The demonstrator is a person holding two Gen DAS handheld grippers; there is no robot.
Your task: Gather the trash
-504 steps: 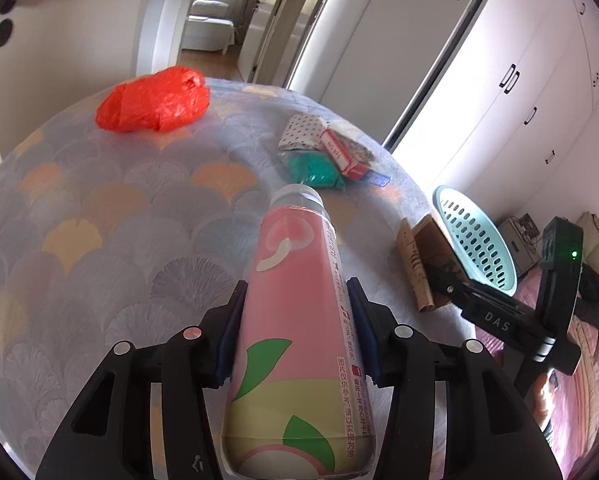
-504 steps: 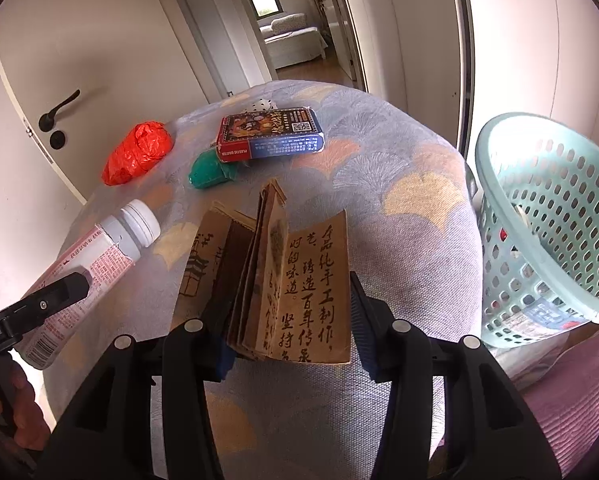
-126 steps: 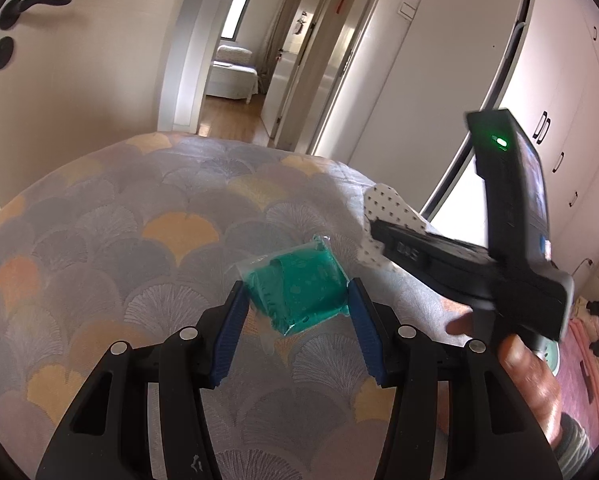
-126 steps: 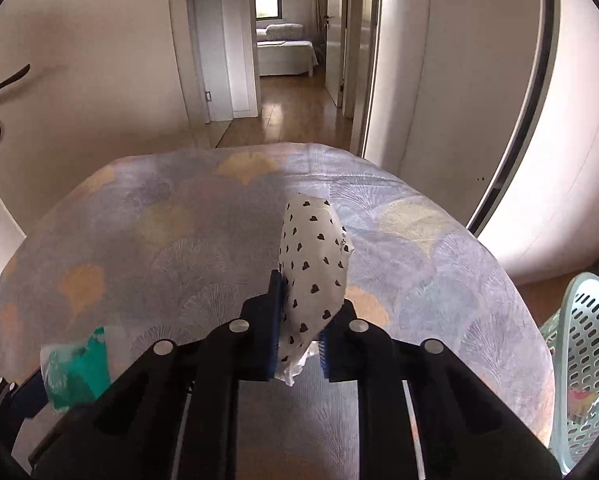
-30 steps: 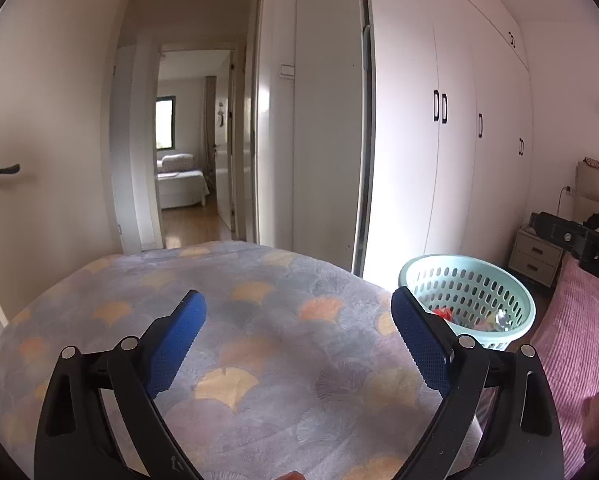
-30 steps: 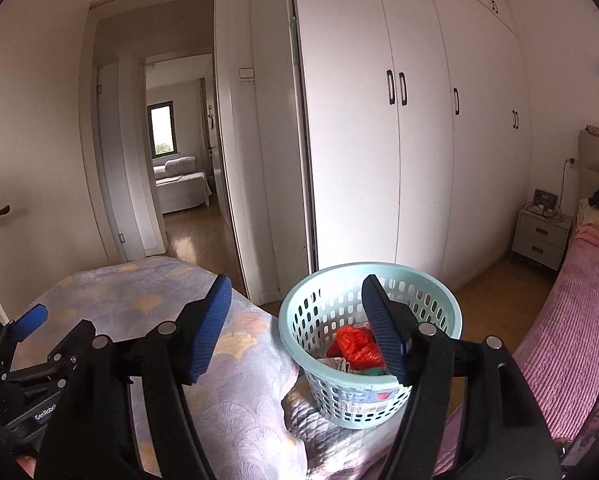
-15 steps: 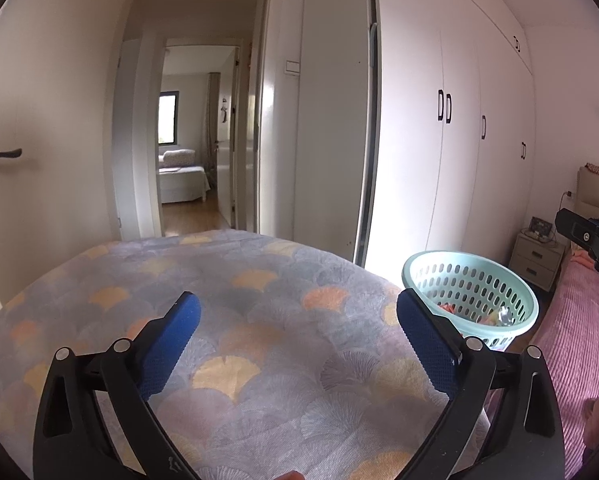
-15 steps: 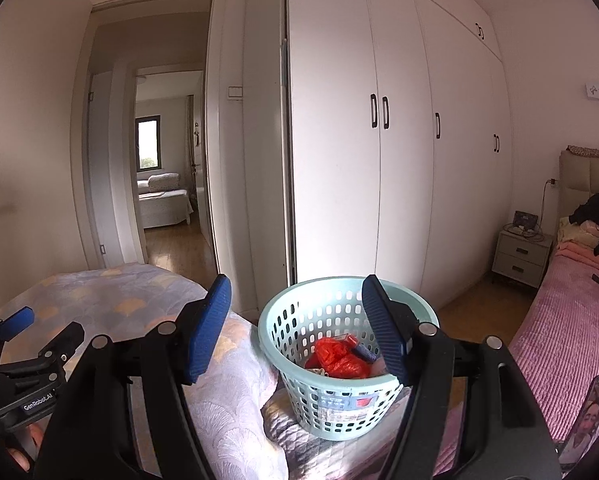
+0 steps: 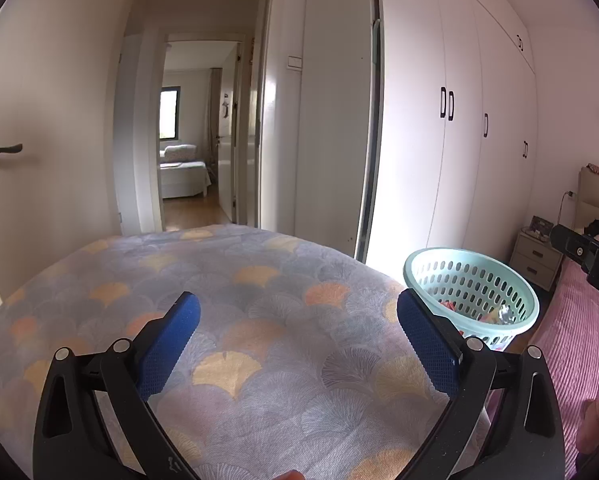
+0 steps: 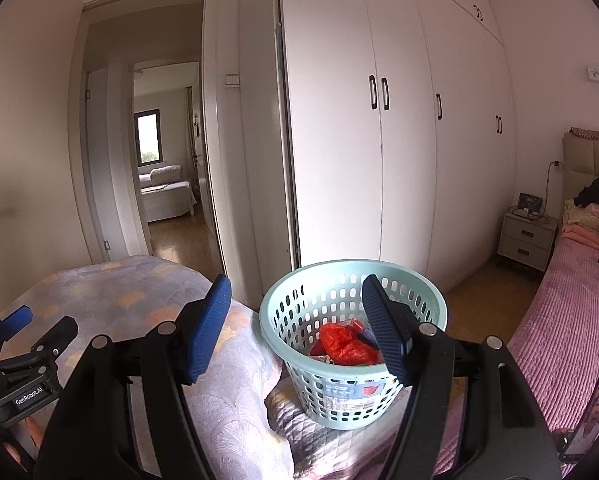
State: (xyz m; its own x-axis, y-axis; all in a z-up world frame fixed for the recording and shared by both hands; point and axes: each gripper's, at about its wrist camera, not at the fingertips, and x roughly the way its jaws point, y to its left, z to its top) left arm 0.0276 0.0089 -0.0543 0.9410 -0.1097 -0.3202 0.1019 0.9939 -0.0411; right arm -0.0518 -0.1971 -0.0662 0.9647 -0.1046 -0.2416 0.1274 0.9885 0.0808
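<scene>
A mint green perforated basket (image 10: 291,320) stands beside the table and holds a red plastic bag (image 10: 345,345) and other wrappers. It also shows in the left wrist view (image 9: 431,276) at the right. My left gripper (image 9: 297,316) is open and empty above the bare patterned tablecloth (image 9: 227,280). My right gripper (image 10: 295,300) is open and empty, above and in front of the basket. The left gripper (image 10: 15,332) shows at the far left of the right wrist view.
White wardrobe doors (image 10: 379,120) stand behind the basket. An open doorway (image 9: 195,140) leads to another room. A pink bed (image 10: 571,312) and a nightstand (image 10: 527,236) are at the right. A phone (image 10: 591,412) lies on the bed.
Both grippers have risen slightly and drawn back. The basket sits a little lower in both views. Both stay open and empty.
</scene>
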